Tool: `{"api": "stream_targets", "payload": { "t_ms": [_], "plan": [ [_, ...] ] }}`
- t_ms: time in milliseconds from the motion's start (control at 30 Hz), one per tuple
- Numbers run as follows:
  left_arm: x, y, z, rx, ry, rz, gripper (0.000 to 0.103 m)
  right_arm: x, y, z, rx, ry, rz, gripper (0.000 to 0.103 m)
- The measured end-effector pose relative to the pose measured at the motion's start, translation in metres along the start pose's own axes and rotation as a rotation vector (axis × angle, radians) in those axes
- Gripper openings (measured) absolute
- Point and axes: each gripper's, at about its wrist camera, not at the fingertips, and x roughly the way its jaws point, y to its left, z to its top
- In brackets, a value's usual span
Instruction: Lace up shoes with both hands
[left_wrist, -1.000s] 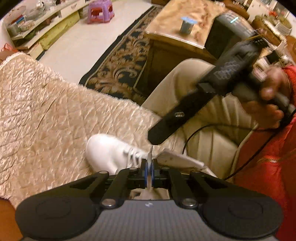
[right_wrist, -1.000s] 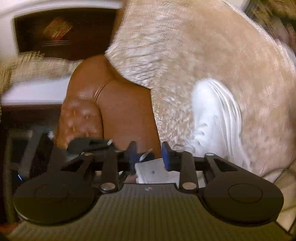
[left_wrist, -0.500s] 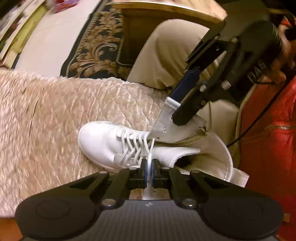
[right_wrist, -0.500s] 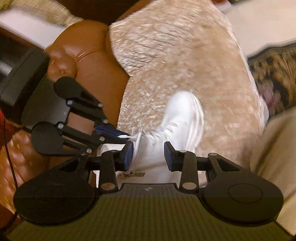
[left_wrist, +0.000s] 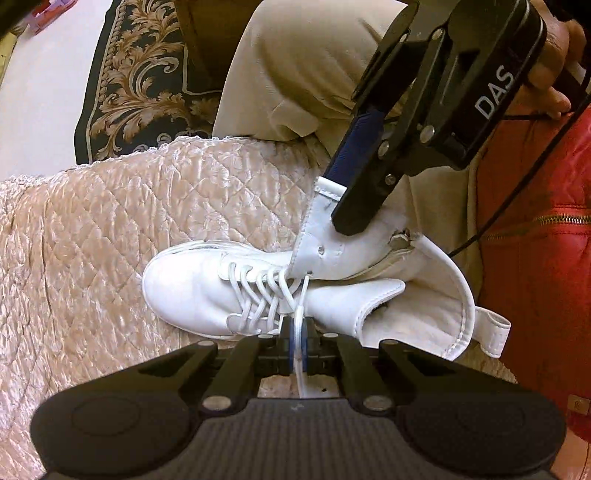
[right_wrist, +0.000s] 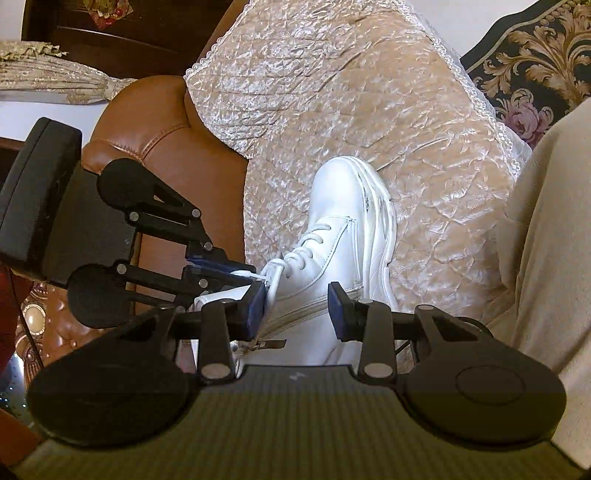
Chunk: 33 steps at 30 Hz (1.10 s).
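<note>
Jaws, left gripper (left_wrist: 298, 334): closed on white lace (left_wrist: 303, 291), directly above the boot's throat. Jaws, right gripper (right_wrist: 297, 304): parted, straddling the collar flap (left_wrist: 317, 240); whether the pads press it cannot be told.

Risk: lace slipping from the thin pinch, or pulled back out of its eyelet, if tugged hard; flap dropping over the eyelets.

White boot (left_wrist: 192, 280): high-top, half laced, side zip open, lying below both jaws on quilted sofa cover (left_wrist: 92, 240).

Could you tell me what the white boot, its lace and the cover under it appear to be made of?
The white boot looks like smooth leather or imitation, with a soft sheen. Its lace seems round woven cord. The cover looks like quilted, glossy velvety fabric with stitched diamonds.
</note>
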Motion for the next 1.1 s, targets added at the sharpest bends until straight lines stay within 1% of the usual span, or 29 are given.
{"api": "stream_targets", "payload": {
  "t_ms": [167,433,633,1100],
  "plan": [
    [-0.001,0.001,0.002,-0.016,0.005,-0.002,0.003,0.000,-0.001,0.001,0.004,0.005,0.014,0.042],
    [-0.002,-0.005,0.009,0.019,0.007,0.016,0.003,-0.002,0.000,0.000,0.001,0.001,0.018,0.042],
    [-0.004,-0.009,0.005,0.027,-0.003,0.020,0.003,-0.002,0.000,0.000,0.000,-0.001,0.015,0.042],
    [0.001,-0.006,0.009,0.027,0.026,0.019,0.003,-0.001,0.003,0.000,-0.009,-0.003,0.015,0.042]
  ]
}}
